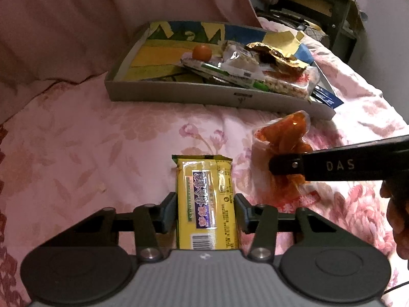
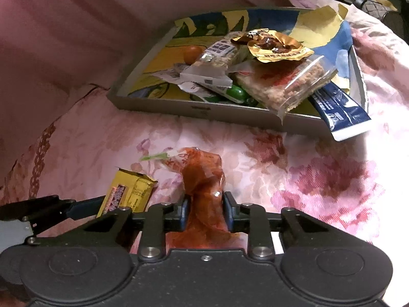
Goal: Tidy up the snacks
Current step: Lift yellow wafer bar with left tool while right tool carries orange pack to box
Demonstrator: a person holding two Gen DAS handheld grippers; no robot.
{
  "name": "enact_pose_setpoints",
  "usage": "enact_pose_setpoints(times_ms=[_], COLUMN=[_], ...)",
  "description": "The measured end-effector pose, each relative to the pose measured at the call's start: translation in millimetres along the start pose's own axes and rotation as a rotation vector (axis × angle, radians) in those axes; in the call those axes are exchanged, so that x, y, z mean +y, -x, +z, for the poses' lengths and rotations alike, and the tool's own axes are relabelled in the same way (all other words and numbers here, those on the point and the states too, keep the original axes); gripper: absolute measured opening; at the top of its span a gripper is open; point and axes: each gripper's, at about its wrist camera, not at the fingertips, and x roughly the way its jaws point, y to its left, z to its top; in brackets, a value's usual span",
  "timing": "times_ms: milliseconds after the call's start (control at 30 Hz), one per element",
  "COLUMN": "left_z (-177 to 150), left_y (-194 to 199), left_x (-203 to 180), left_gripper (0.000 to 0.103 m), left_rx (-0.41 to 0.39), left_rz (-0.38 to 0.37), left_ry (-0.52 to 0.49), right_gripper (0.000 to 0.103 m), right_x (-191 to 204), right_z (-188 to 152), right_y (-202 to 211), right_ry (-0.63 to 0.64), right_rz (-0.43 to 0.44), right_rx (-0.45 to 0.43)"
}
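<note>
We hold two snacks at once above the bed (image 1: 102, 140), whose pink floral cover carries everything here; our left gripper (image 1: 205, 211) has its jaws clamped on the long edges of a yellow wrapped bar (image 1: 207, 204), gripped across its width so the pack lies flat and points toward the tray (image 1: 194, 96); our right gripper (image 2: 205, 211) has its jaws pinched together on a crumpled orange-red packet (image 2: 204, 192), bunching the soft film because it offers no firm edge. The shallow cardboard tray lies ahead of both, already piled toward its right side with clear bags of puffed snacks, a gold packet (image 2: 276, 44) and a blue sachet (image 2: 342, 112) hanging over the front wall; a small orange fruit (image 1: 202, 52) sits in the emptier left half. We judge that both items belong there next, the bar suiting the open left side.
</note>
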Motion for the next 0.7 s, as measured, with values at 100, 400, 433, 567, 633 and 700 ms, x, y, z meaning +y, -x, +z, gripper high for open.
enact_pose_setpoints(times_ms=[100,400,433,567,633,700], left_z=[-4.2,-15.4,-16.2,-14.9,-15.5,-17.1], left_y=[6.3,42.1,46.7,66.5,76.6,86.9], left_x=[-1.1,-8.3,-9.6,-10.6,-10.4,-10.3], left_gripper=[0.052,0.052,0.052,0.052,0.052,0.052], left_rx=[0.013,-0.040,-0.048,-0.079,-0.107,-0.134], left_rz=[0.004,0.010,0.016,0.024,0.030,0.048], left_ry=[0.007,0.044,0.043,0.078,0.086,0.090], right_gripper=[0.026,0.026,0.026,0.026,0.026,0.026], right_x=[0.0,4.6,5.1,9.9,14.7,16.8], right_z=[-10.2,-31.0,-32.7,-38.1,-41.3,-45.3], right_y=[9.5,55.5,61.4,85.6,97.8,109.1], right_ry=[-0.007,-0.026,-0.033,-0.059,-0.057,-0.064], right_rz=[-0.011,-0.018,-0.014,0.005,0.009,0.024], right_rx=[0.007,-0.071,-0.083,-0.137,-0.172,-0.200])
